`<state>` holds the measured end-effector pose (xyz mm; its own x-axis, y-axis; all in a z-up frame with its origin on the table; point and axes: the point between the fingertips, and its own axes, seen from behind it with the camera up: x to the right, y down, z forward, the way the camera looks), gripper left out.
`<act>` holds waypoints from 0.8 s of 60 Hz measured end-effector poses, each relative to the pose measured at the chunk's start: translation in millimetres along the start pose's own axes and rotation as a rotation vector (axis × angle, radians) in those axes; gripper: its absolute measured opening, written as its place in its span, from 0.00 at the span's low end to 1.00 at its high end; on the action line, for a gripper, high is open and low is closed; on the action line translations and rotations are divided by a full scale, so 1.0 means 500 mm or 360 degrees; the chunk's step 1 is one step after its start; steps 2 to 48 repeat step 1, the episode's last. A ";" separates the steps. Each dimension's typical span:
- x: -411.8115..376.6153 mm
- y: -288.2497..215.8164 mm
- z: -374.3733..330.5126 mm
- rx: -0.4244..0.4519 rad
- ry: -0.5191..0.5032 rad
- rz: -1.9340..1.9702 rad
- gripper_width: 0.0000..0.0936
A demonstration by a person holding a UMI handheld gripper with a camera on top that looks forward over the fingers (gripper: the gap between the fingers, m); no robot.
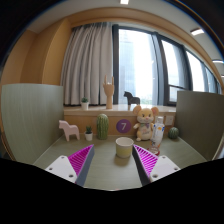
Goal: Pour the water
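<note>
We are holding the gripper (pixel 113 160) with its fingers spread apart, pinching nothing. A pale cup (pixel 124 149) is standing on the counter (pixel 110 175) just ahead, between the pink pads (pixel 80 158). Beyond it, at one o'clock, a teddy bear (pixel 146 124) is sitting; at eleven, a green cactus (pixel 102 125) and a pink toy horse (pixel 69 129). A purple clock (pixel 123 126) is showing no markings that we can read.

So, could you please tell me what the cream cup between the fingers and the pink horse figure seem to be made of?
The cream cylindrical cup looks matte, perhaps ceramic or plastic; no gloss shows. The pink horse figure looks like smooth painted wood or plastic. The gripper is open.
</note>
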<state>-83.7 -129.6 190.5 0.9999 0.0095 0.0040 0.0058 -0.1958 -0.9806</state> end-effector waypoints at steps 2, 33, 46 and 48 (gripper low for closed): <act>-0.001 -0.001 -0.001 0.0004 -0.0002 0.0000 0.83; -0.001 -0.001 -0.001 0.0004 -0.0002 0.0000 0.83; -0.001 -0.001 -0.001 0.0004 -0.0002 0.0000 0.83; -0.001 -0.001 -0.001 0.0004 -0.0002 0.0000 0.83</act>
